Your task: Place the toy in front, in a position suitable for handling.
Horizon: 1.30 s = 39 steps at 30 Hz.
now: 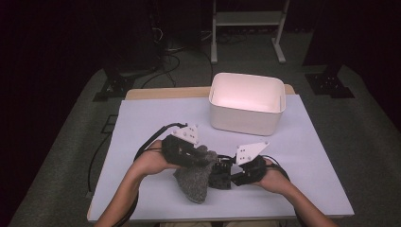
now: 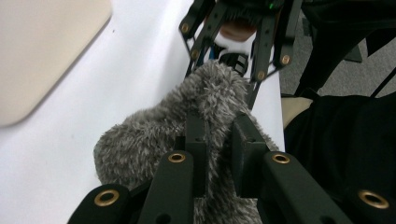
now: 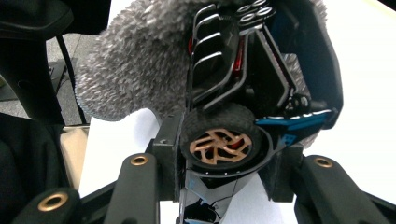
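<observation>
A grey fluffy cloth (image 1: 194,183) hangs over the near middle of the table, and my left gripper (image 1: 204,158) is shut on its upper edge. In the left gripper view the two black jaws pinch the fluffy cloth (image 2: 140,140) at the left gripper (image 2: 219,126). A black toy car (image 1: 220,175) with blue trim touches the cloth's right side. My right gripper (image 1: 230,172) holds it. Seen from the right gripper (image 3: 224,149), the jaws clamp the toy car (image 3: 243,84) across a bronze-spoked wheel (image 3: 219,144), with the cloth (image 3: 135,60) draped behind it.
A white rectangular bin (image 1: 241,120) stands open at the back centre of the pale table sheet (image 1: 142,123). Its blurred corner (image 2: 42,51) shows in the left gripper view. A white frame (image 1: 246,19) and cables lie on the floor beyond.
</observation>
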Tool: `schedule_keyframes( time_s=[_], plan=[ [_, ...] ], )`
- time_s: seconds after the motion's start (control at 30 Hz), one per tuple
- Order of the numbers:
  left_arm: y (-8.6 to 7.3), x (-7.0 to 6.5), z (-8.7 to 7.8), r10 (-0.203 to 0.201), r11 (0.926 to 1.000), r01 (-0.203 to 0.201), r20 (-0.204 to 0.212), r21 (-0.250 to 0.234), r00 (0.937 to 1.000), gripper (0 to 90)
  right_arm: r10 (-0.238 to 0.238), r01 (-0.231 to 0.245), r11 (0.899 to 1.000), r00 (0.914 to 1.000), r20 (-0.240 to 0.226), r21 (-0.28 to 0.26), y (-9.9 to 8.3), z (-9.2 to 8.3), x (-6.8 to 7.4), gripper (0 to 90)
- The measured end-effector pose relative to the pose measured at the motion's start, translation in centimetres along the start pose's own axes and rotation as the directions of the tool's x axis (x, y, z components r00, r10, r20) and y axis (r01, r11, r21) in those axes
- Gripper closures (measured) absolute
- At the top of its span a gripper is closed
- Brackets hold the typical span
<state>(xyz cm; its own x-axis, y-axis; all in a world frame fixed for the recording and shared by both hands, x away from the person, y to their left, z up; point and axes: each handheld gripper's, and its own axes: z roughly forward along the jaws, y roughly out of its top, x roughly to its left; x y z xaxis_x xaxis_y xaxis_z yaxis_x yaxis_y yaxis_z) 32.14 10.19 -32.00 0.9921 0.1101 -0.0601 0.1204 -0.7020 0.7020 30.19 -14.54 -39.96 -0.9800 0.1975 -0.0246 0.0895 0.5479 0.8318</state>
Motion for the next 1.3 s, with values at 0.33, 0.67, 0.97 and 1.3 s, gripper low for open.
schedule_keyframes(
  time_s=[0.33,0.67,0.97,1.3],
  plan=[
    [-0.7,0.4,-0.2,-0.016,0.9999,0.016,-0.001,0.003,0.9999,79.3,0.008,-0.008,1.000,1.0000,0.000,-0.009,-0.1,0.1,-0.1,55.5],
    [1.3,-0.3,0.6,0.018,0.9998,-0.018,0.019,-0.004,0.9997,79.3,-0.004,0.004,1.000,0.9999,0.012,-0.009,-0.2,0.0,0.2,55.5],
    [0.8,-0.6,0.4,0.007,0.9998,-0.007,0.006,0.018,1.0000,79.4,-0.016,0.016,1.000,0.9998,0.008,0.011,0.0,-0.1,0.2,53.2],
    [0.4,-0.5,0.3,-0.002,1.0000,0.002,0.015,0.009,0.9999,79.3,0.027,-0.027,0.999,0.9996,-0.009,-0.028,-0.4,0.0,-0.1,54.7]
  ],
)
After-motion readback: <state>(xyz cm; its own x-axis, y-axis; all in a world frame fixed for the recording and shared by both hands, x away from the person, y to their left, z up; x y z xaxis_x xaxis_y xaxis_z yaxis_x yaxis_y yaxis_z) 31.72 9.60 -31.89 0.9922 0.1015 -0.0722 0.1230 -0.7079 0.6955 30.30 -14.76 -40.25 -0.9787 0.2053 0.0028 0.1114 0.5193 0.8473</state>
